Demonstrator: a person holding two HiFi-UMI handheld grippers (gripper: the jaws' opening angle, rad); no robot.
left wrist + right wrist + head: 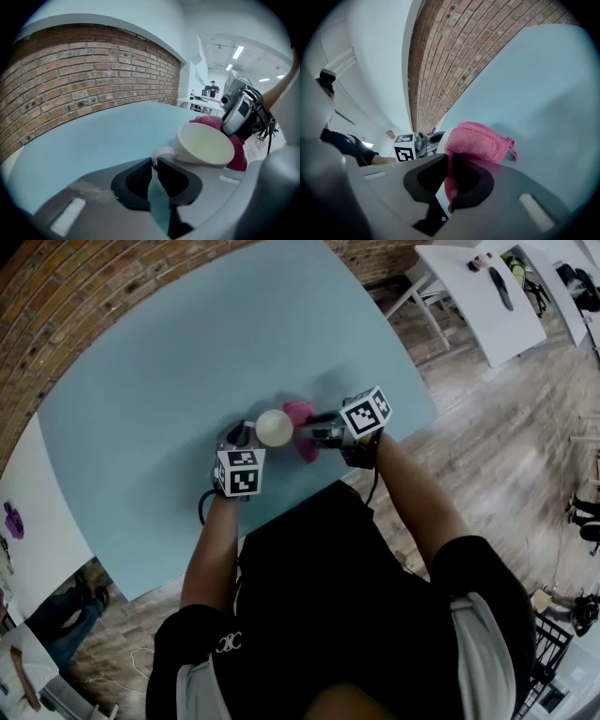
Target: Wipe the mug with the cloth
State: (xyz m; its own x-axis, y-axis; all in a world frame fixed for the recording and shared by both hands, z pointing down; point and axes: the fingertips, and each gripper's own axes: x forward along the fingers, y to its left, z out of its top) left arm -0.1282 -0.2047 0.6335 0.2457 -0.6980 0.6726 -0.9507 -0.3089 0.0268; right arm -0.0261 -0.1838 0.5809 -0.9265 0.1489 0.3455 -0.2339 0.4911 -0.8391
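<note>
A cream mug (274, 427) hangs above the pale blue table (187, 381), mouth up. My left gripper (246, 439) is shut on its handle (158, 155), and the mug's open rim (205, 143) shows just ahead of the jaws. A pink cloth (302, 418) is bunched against the mug's far and right side. My right gripper (307, 435) is shut on the cloth (477, 141), which fills the space between its jaws and hides the mug from that view. Beyond the mug in the left gripper view, the right gripper (239, 112) presses the cloth (234, 154) to the mug.
A brick wall (84, 79) runs along the table's far edge. White tables (487, 296) stand on the wooden floor (506, 456) to the right. A person stands far off in the room (213, 88). The table's near edge (281, 507) lies just under my grippers.
</note>
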